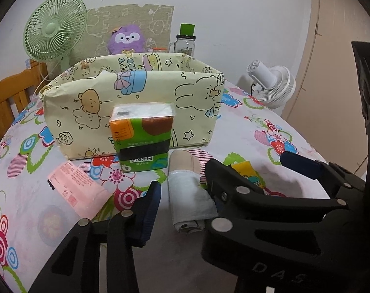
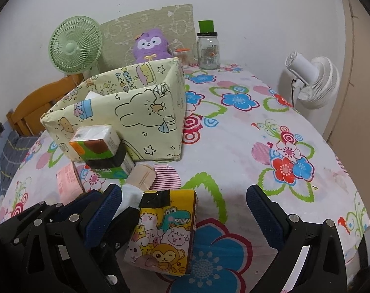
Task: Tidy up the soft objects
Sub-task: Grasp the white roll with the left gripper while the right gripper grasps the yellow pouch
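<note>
A cream cartoon-print fabric bin [image 1: 136, 102] stands on the table, also in the right wrist view [image 2: 126, 114]. A green-orange tissue pack [image 1: 142, 134] leans on its front. A rolled beige-and-white cloth [image 1: 187, 190] lies between the fingers of my open left gripper [image 1: 182, 200], not pinched. A pink pack [image 1: 79, 188] lies to the left. My right gripper [image 2: 185, 210] is open around a yellow cartoon tissue pack [image 2: 163, 234], with space on the right side. The left gripper's finger [image 2: 126, 222] touches that pack's left side.
A purple plush [image 1: 127, 39] and a glass jar with a green lid [image 1: 185, 40] stand behind the bin. A green fan [image 1: 54, 30] is at back left, a white fan [image 1: 270, 83] at the right table edge [image 2: 355, 195]. A wooden chair [image 1: 9, 97] stands left.
</note>
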The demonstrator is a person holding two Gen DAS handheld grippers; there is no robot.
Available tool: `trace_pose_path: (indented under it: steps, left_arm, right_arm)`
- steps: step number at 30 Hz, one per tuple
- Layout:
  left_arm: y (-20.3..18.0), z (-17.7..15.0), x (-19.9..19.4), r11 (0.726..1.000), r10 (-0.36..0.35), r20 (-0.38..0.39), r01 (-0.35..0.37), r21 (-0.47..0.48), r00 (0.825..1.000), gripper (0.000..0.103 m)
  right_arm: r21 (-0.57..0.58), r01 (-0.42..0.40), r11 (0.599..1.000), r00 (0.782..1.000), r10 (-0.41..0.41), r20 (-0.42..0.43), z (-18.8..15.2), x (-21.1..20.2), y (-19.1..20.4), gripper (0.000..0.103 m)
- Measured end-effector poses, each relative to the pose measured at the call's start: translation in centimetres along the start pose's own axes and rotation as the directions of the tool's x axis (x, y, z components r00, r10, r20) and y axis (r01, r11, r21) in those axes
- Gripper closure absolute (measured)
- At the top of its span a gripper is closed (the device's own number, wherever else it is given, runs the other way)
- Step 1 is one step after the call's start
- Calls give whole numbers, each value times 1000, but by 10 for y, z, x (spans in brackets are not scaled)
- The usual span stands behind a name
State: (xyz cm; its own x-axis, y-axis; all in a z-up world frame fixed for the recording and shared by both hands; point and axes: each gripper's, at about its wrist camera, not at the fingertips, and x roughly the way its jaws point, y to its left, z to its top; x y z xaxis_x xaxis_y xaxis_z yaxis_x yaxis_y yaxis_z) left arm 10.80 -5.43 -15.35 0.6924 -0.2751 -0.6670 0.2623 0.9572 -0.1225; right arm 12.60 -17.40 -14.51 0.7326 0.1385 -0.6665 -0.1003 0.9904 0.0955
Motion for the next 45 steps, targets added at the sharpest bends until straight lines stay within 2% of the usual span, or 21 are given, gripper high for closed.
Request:
trace_pose_path:
  steps: [5,16,22,29,34,37,39,41,42,45]
  left_arm:
    - [5,-2,-2,998,59,-21,-60,-10,998,56]
    - [-1,-3,14,1000,17,-55,-18,-11,998,56]
    - [-3,-4,16,1000,22,-57,-22,14,998,78]
    - [3,-8,8,999,51,-55,-50,6,997,80]
    - [5,-11,7,998,62,-67,-61,8,996,80]
    - [4,-11,7,998,68,-65,-68,14,996,80]
    - [3,-12,7,997,74,-66,-73,18,995,80]
    - [2,-12,7,996,82,-63,-80,25,995,80]
    - [2,-13,6,996,81,-61,-80,26,995,80]
    - [1,-13,7,997,77,-58,-76,20,995,80]
  right_arm:
    - [2,-10,1000,1000,10,-7,-2,2,2,0]
    - [13,6,1000,999,-6,-33,-6,5,-3,0]
    - [10,10,1000,999,-10,-49,-9,8,-3,0]
    - [-8,-1,1000,998,0,-57,-9,6,5,1]
    - [-6,22,1000,997,-22,-74,-11,10,6,11]
    - [20,8,1000,995,-6,-95,-12,14,4,22]
    - [21,3,1000,995,-1,-96,-13,14,4,25]
    - [8,-1,1000,996,2,-94,-13,14,6,38]
    - [-1,9,1000,995,-9,-95,-13,14,8,50]
    - [-18,18,1000,996,-19,-93,-12,13,11,51]
